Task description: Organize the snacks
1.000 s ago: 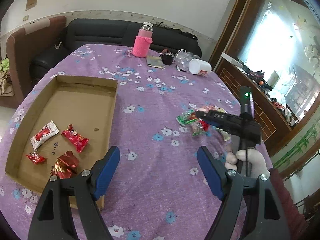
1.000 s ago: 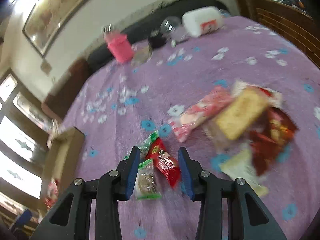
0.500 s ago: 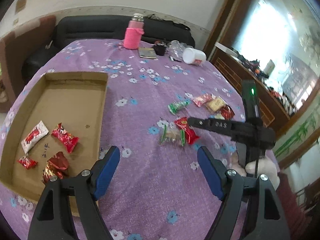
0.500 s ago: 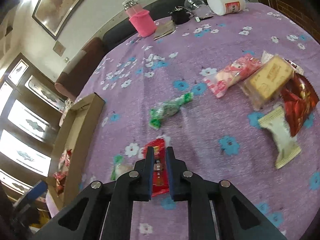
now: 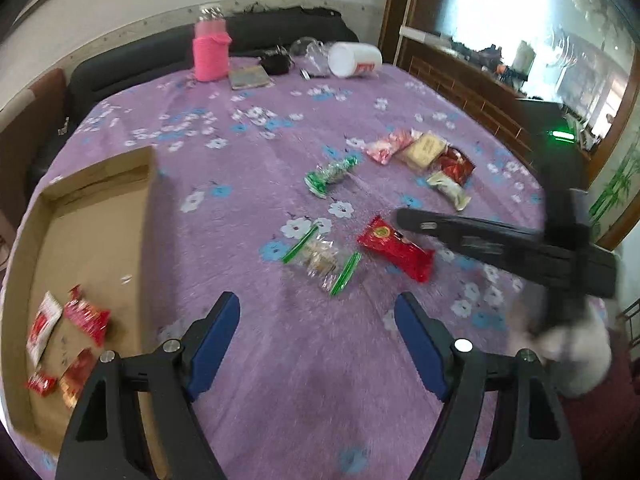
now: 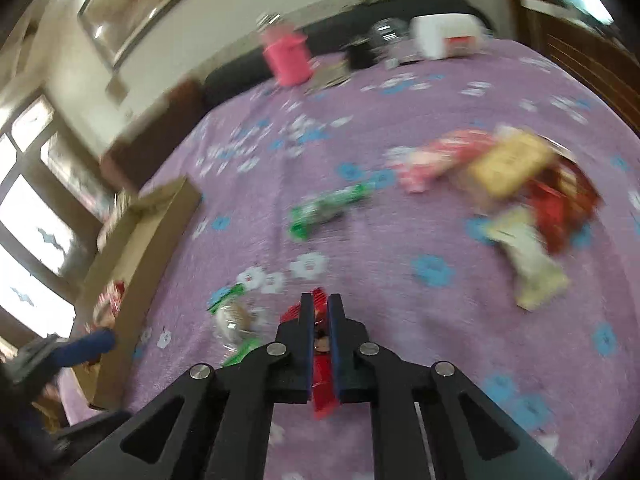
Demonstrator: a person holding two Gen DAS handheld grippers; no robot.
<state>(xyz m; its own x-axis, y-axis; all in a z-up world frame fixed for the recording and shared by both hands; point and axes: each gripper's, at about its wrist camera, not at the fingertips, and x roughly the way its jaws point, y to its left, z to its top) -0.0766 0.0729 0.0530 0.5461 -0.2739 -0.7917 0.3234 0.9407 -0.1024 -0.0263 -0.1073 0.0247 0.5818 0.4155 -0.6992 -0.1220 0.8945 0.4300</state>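
My right gripper (image 6: 320,304) is shut on a red snack packet (image 6: 322,384), just above the purple cloth; it also shows in the left wrist view (image 5: 394,249) by the right gripper's tip (image 5: 404,216). A clear packet with green ends (image 5: 322,260) lies beside it. My left gripper (image 5: 316,344) is open and empty above the cloth, between that packet and the cardboard tray (image 5: 92,216). The tray holds several red snacks (image 5: 86,318). A green packet (image 5: 330,174) and a heap of snacks (image 5: 424,156) lie farther off.
A pink bottle (image 5: 211,50), a small book, a dark cup and a toppled white tub (image 5: 354,59) stand at the table's far edge. A dark sofa runs behind. A wooden cabinet (image 5: 480,88) is to the right.
My right gripper closed on the red packet a second ago and now holds it shut near the cloth. The left gripper has swung right, staying open.
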